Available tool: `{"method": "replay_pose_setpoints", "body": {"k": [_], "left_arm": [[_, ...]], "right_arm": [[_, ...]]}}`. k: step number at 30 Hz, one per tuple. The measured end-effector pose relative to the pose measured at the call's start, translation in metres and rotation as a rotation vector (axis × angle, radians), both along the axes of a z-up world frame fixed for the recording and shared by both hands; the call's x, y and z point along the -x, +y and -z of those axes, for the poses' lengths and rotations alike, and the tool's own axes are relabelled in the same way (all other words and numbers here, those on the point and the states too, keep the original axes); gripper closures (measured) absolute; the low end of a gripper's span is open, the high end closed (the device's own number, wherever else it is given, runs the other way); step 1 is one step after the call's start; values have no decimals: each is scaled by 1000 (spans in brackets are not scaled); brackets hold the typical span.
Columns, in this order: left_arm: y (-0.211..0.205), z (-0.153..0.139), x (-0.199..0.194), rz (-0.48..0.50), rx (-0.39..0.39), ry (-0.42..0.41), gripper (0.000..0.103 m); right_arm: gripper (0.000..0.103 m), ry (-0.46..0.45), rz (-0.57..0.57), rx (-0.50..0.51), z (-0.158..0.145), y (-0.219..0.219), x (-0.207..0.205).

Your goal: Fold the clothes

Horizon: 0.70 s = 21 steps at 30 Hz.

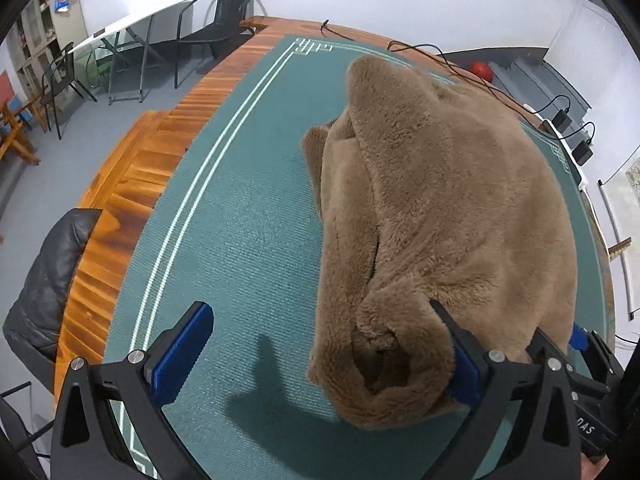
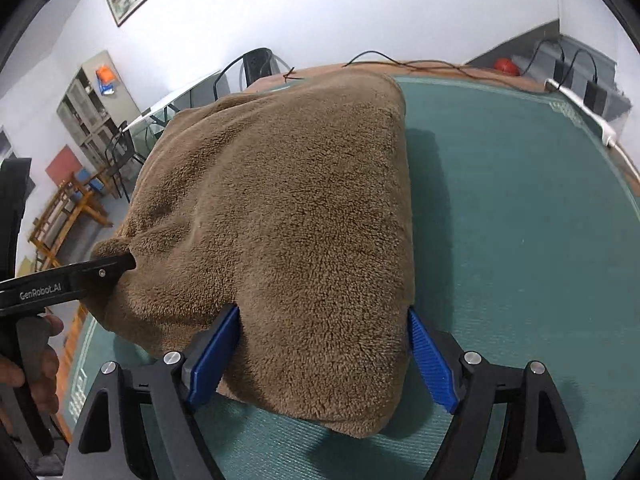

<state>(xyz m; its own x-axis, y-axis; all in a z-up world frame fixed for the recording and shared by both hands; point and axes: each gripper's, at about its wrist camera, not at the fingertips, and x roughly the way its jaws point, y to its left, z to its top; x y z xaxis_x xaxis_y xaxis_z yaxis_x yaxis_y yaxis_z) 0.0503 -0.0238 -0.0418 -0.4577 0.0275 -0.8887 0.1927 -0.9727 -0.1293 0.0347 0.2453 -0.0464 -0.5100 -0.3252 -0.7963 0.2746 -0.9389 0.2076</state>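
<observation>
The green-matted desk (image 2: 520, 220) fills both frames. The brown fleece garment (image 2: 280, 220) lies bundled at centre, long axis running toward the frame top. Right gripper (image 2: 324, 356), fingers wide, straddles its near corner; left gripper (image 1: 332, 360), wide, nudges the rolled edge. Best pinch both near corners evenly before folding away

A wooden table (image 1: 132, 184) carries a green mat (image 1: 248, 216); a folded brown fleece garment (image 2: 280, 208) lies on it, cables (image 1: 452, 65) along the far edge.
</observation>
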Motion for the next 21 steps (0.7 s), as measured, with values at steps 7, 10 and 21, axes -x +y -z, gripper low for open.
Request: {"method": "replay_pose_setpoints", "body": {"k": [7,10,21], "left_arm": [[28,-57,-2,25,102,106,0],[46,-79,-1,52,131,150,0],[59,-102,-1,84,146,196,0]], "right_arm": [[20,75,42,-19,-47,14,-2],[19,106,90,-19,-70,25,-2],[19,142,147,-14,-95,39,-9]]}}
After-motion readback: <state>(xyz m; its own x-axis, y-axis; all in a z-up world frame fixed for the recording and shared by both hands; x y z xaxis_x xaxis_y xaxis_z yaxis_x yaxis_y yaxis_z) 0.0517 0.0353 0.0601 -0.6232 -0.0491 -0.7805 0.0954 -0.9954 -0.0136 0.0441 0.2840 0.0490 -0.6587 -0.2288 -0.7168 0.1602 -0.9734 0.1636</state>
